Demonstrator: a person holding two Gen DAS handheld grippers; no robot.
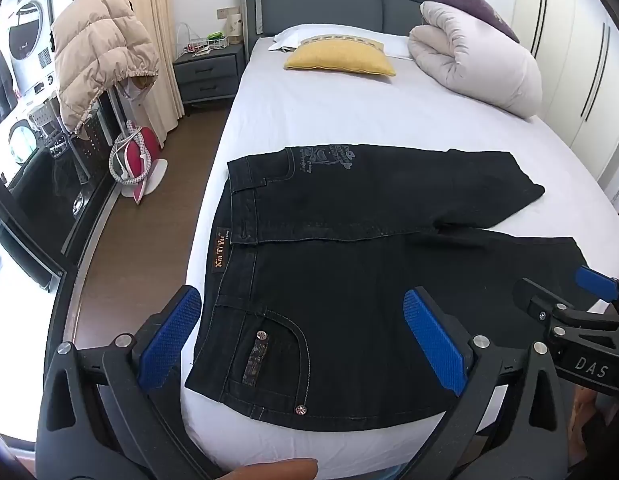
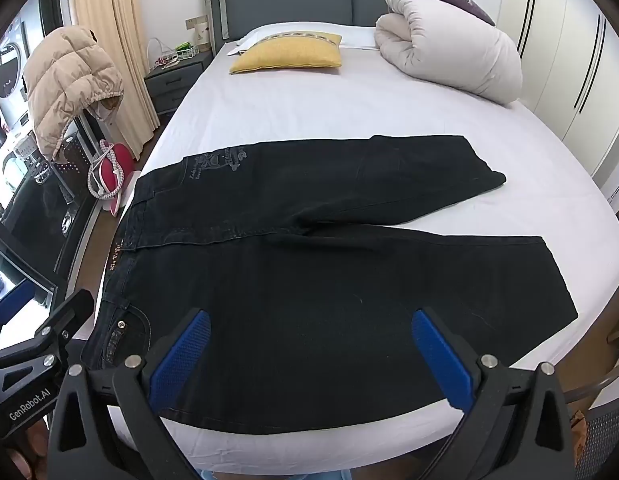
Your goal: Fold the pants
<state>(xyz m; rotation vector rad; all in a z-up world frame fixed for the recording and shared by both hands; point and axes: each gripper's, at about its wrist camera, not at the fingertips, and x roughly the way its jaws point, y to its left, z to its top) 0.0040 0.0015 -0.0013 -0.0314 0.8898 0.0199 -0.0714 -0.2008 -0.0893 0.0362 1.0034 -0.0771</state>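
Observation:
Black jeans [image 1: 349,248] [image 2: 329,280] lie flat on the white bed sheet [image 1: 329,120] [image 2: 309,100], waistband to the left, both legs spread apart toward the right. My left gripper [image 1: 305,332] hovers open above the near hip pocket and waistband corner, nothing between its blue pads [image 1: 433,344]. My right gripper [image 2: 309,356] stands open above the near leg's thigh, also holding nothing. In the left wrist view the right gripper [image 1: 565,292] shows at the right edge. In the right wrist view, part of the left gripper [image 2: 33,356] shows at the left edge.
A yellow pillow [image 1: 341,58] and a rolled white duvet [image 1: 477,56] sit at the head of the bed. A nightstand [image 1: 209,70], a puffer jacket on a rack [image 1: 97,52] and a pink iron [image 1: 133,156] stand on the floor at left. Wardrobe doors [image 1: 581,60] line the right.

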